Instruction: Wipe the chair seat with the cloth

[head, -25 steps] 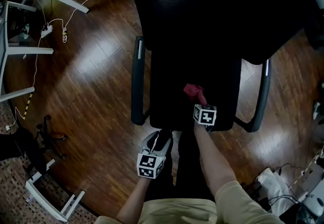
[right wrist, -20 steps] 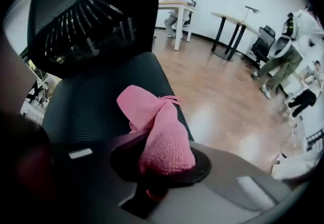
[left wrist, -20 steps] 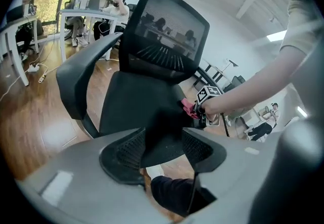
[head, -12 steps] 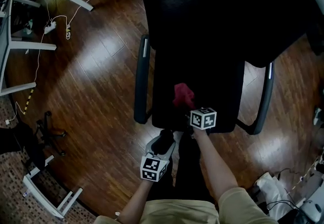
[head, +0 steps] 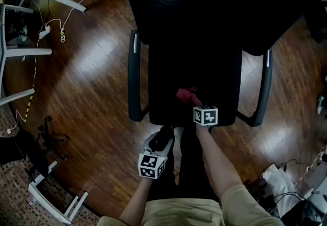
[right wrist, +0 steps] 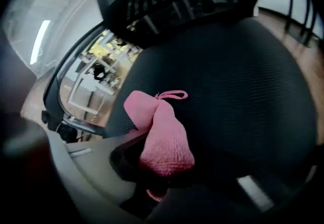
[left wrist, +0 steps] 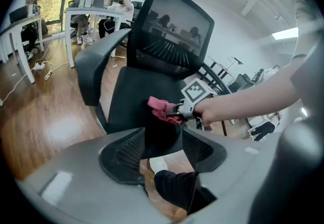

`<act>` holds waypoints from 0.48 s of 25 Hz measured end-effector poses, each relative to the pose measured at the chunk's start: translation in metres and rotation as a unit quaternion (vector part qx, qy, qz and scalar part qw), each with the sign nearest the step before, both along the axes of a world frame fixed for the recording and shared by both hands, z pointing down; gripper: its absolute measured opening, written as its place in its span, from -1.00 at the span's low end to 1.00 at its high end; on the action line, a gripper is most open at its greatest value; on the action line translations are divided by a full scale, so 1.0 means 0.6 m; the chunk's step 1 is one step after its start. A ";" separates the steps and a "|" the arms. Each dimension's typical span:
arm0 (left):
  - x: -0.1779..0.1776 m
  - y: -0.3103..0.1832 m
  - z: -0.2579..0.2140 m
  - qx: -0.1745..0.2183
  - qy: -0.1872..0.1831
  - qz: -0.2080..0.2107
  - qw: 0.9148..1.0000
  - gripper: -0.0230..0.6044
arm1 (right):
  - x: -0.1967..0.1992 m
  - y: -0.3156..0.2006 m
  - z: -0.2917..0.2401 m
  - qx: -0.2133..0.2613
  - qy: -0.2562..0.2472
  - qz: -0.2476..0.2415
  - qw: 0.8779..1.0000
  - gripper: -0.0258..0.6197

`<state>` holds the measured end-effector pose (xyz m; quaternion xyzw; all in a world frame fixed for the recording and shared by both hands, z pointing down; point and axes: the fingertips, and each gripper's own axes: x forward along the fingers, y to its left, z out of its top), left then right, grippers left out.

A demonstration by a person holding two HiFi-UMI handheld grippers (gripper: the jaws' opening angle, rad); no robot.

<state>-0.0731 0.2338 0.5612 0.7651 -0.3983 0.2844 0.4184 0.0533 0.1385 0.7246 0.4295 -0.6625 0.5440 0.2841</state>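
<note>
The cloth [right wrist: 162, 137], a pink bundle, is clamped between the closed jaws of the right gripper [head: 196, 103]. It lies against the black chair seat [head: 214, 76] just ahead of that gripper, near the seat's front edge. The left gripper [left wrist: 162, 149] hangs lower and to the left, off the seat's front. Its jaws are wide apart and grip nothing, with a shoe [left wrist: 158, 165] and the wooden floor [head: 92, 76] showing beyond them. Armrests [head: 134, 82] flank the seat.
</note>
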 end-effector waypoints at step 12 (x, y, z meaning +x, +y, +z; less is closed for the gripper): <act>0.052 0.010 -0.004 0.007 0.022 0.014 1.000 -0.23 | 0.232 0.018 -0.002 0.004 0.113 0.139 0.984 -0.76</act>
